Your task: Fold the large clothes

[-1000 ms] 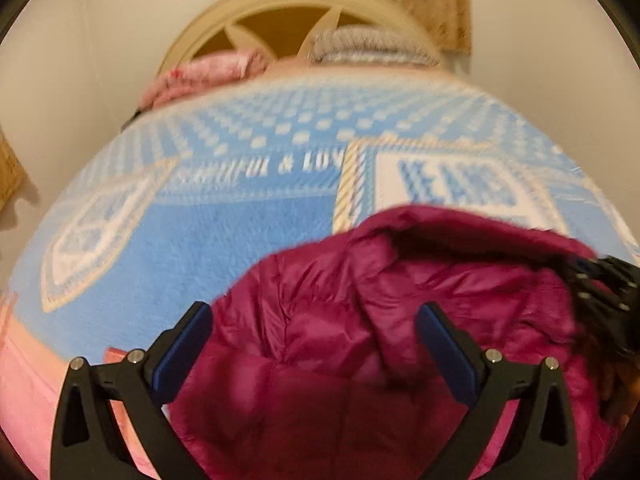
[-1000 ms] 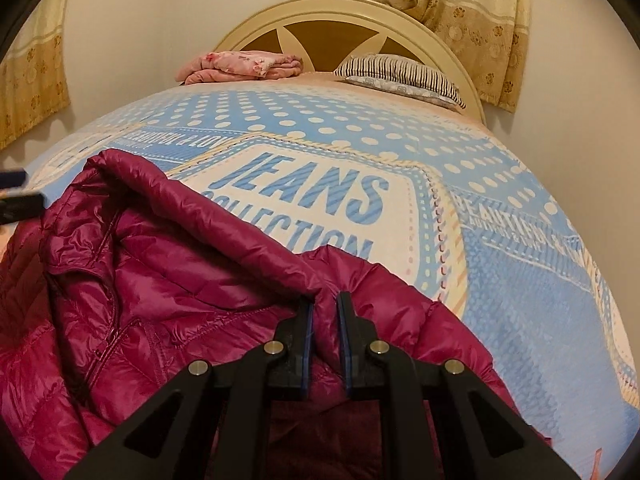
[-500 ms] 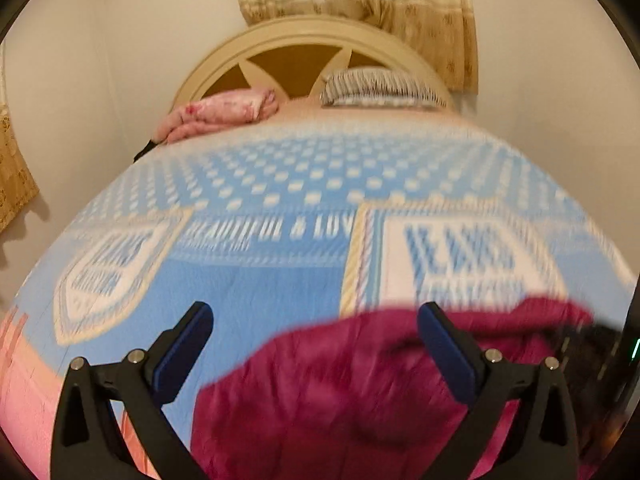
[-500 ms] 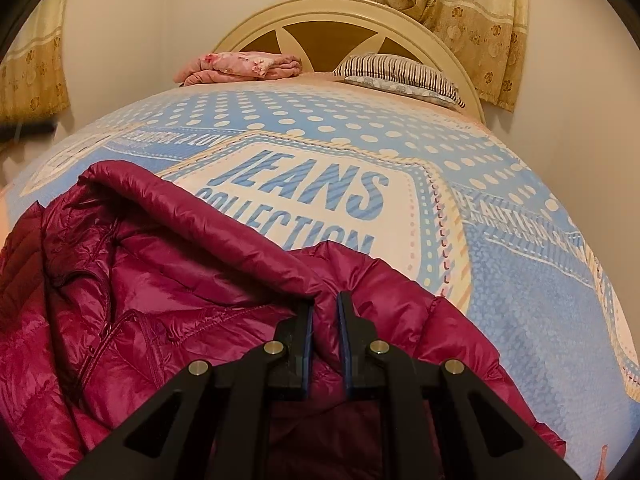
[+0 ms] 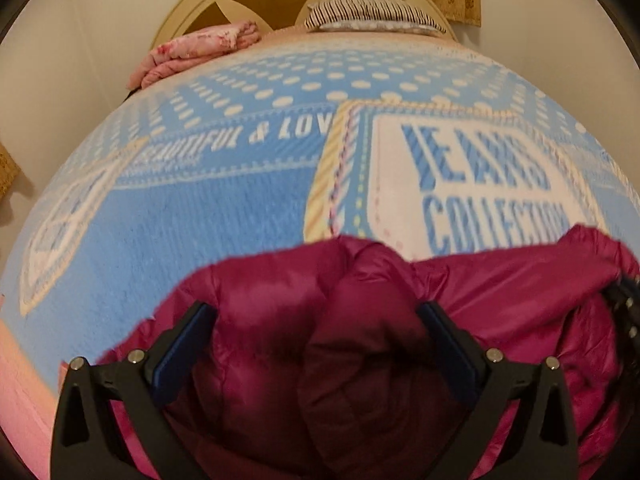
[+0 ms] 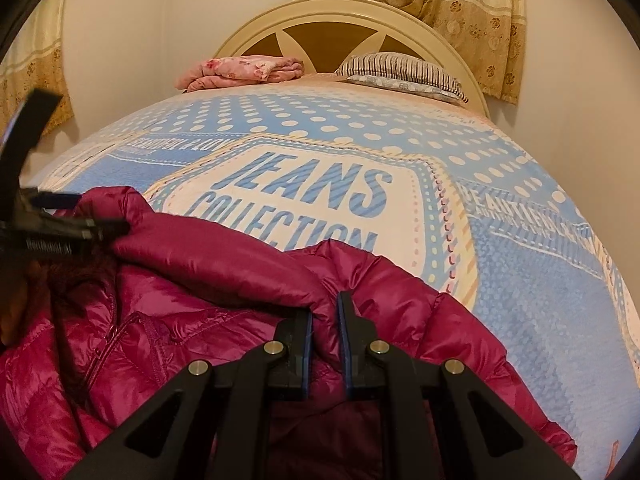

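Left claw (image 5: 316,344) is hanging spread over the magenta puffer jacket (image 5: 360,320), which is lying at 6 o'clock on the blue blanket (image 6: 540,280). Right claw (image 6: 324,344) is pinching a jacket fold. Headboard (image 6: 336,12), striped pillow (image 6: 400,72), curtains (image 6: 460,8) sitting at 12.

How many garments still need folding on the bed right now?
1: the magenta puffer jacket lies crumpled at the bed's near end, on the blue blanket. Anything beneath it is hidden.

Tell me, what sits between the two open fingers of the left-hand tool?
A bunched fold of the maroon puffer jacket fills the gap of the open left gripper; its fingers are spread wide either side, not yet closed. The left wrist view shows this.
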{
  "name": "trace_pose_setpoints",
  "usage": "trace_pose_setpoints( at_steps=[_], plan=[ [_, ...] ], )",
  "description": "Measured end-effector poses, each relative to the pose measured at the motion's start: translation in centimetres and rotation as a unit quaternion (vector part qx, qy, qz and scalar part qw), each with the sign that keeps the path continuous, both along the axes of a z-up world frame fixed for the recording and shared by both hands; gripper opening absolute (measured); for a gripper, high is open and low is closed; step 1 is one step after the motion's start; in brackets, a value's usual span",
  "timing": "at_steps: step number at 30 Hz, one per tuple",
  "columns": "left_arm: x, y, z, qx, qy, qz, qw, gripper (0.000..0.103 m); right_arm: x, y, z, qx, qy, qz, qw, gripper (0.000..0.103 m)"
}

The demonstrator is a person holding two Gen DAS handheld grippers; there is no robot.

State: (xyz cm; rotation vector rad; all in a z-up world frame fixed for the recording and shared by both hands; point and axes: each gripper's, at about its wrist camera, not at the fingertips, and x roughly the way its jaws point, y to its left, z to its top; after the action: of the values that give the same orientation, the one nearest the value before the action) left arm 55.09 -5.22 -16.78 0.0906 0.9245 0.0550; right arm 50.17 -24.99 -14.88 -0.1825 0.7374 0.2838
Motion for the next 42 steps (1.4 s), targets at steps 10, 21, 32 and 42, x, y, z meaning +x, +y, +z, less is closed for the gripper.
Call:
trace_pose_setpoints(
  at_steps=[10, 21, 32, 42],
  plan=[
    [-0.1, 0.5, -0.9, -0.026, -0.013, 0.007, 0.9996, 0.103, -2.8, -2.7, 5.9, 0.116, -0.022, -0.048, 0.992, 0.028],
    [0.0, 0.7, -0.8, -0.035, -0.01, 0.004, 0.9993, 0.103, 1.6, 2.4, -0.9, 0.073, 0.087, -0.044, 0.993, 0.025],
    [-2.7, -2.9, 5.8, -0.075, -0.083, -0.051, 0.9924, 0.103, 1.5, 0.5, -1.3, 0.134, 0.084, -0.045, 0.986, 0.024],
    [0.9, -2.4, -1.3, -0.075, 0.026, -0.032, 0.9964, 0.103, 1.3, 0.4, -1.3, 0.142, 0.085, -0.043, 0.985, 0.023]
  ],
)
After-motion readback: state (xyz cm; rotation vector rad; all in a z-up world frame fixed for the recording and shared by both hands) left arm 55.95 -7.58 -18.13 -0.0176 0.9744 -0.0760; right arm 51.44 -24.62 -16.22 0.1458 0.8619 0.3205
